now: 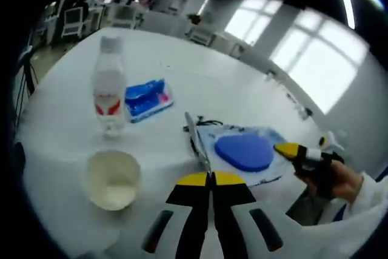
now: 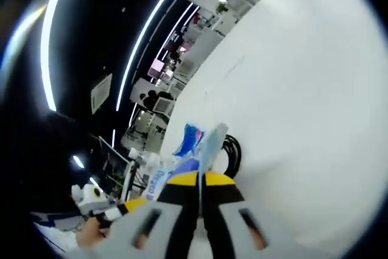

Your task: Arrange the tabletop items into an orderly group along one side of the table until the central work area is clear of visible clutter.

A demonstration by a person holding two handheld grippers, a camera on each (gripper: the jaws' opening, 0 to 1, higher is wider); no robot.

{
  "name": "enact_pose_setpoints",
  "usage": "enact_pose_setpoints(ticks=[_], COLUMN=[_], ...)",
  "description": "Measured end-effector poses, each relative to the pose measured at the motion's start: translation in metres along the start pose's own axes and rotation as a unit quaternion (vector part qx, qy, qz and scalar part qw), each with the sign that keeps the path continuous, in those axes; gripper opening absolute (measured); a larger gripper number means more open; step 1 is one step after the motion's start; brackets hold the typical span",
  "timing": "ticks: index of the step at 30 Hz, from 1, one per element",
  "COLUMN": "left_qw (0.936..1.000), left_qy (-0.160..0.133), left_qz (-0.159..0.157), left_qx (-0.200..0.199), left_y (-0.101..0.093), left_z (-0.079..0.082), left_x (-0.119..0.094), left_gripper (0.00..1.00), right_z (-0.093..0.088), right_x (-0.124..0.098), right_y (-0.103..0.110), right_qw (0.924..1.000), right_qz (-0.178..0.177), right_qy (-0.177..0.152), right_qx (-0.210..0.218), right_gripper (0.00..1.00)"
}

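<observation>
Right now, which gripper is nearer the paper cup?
Left. The left gripper sits just right of the paper cup; the right gripper is farther off, beyond the blue-printed bag.

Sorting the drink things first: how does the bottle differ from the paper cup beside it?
The bottle is tall, narrow and clear, with a red-and-white label; the cup is short, wide and opaque cream. The bottle is capped, the cup is open-topped and looks empty. The bottle stands farther from the left gripper, the cup nearer. Both stand upright on the white table.
</observation>
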State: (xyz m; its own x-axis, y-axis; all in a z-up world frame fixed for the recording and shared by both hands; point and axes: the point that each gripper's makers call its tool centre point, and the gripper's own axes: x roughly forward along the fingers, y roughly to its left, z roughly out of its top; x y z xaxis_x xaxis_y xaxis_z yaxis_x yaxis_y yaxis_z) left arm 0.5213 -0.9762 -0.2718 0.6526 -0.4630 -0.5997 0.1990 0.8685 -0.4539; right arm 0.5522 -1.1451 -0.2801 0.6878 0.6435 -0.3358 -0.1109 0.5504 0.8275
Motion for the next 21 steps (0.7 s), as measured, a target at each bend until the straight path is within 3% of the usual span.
enact_pose_setpoints(ticks=[6,12,21], left_qw=[0.9996,0.9983,0.9972], left_qy=[0.028,0.053,0.067], left_qz=[0.008,0.018,0.03], left_qx=[0.008,0.017,0.015], left_y=[0.006,0.012,0.023], left_z=[-0.037,-0.064,-0.081], left_x=[-0.008,-0.012,-0.01], left_gripper=[0.0,0.0,0.0], right_z=[-0.03,-0.051,-0.069], right_x=[-0.011,-0.015,-0.013], right_y=[-0.007,-0.015,-0.027], right_qw=[0.9996,0.9982,0.9974], right_qz=[-0.006,-0.01,-0.023], right_qy=[0.025,0.048,0.065], right_qx=[-0.016,-0.033,-0.024], right_gripper=[0.0,0.0,0.0])
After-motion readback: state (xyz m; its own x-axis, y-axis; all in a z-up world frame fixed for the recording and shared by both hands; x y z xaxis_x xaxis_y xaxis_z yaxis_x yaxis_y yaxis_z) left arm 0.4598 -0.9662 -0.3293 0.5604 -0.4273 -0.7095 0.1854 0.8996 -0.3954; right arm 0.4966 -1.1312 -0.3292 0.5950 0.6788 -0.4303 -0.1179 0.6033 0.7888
